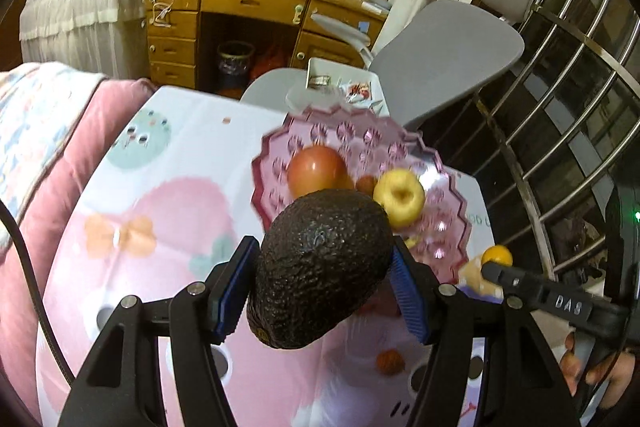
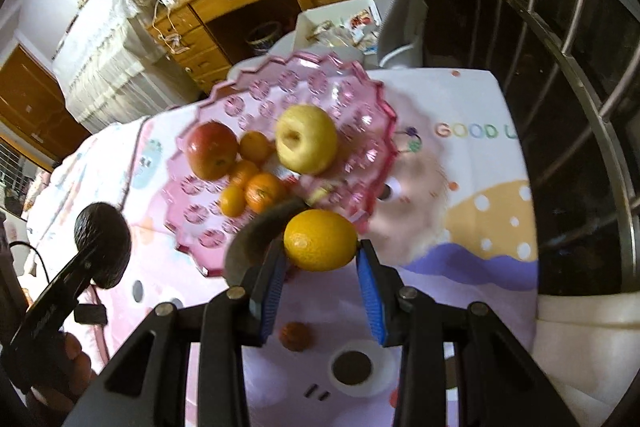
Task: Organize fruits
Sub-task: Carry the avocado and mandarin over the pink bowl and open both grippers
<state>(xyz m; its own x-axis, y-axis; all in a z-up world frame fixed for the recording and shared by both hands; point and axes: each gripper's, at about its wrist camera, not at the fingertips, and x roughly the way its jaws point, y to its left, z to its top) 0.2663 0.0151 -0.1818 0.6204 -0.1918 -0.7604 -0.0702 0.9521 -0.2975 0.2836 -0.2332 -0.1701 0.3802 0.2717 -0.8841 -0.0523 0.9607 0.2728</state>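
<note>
My left gripper (image 1: 322,267) is shut on a dark avocado (image 1: 320,267) and holds it above the table, short of the pink glass bowl (image 1: 436,227). My right gripper (image 2: 320,259) is shut on a yellow lemon (image 2: 320,239) just in front of the bowl's near rim (image 2: 208,263). The bowl holds a red apple (image 2: 212,149), a yellow apple (image 2: 306,139) and several small oranges (image 2: 262,191). A small orange fruit (image 2: 295,335) lies on the tablecloth below the right gripper. The avocado in the left gripper shows in the right wrist view (image 2: 105,243).
The table has a pink patterned cloth (image 1: 168,211). A grey chair (image 1: 440,55) and a white tray with clutter (image 1: 340,79) stand behind the bowl. Metal window bars (image 1: 560,99) run along the right. A pink quilt (image 1: 52,155) lies at the left.
</note>
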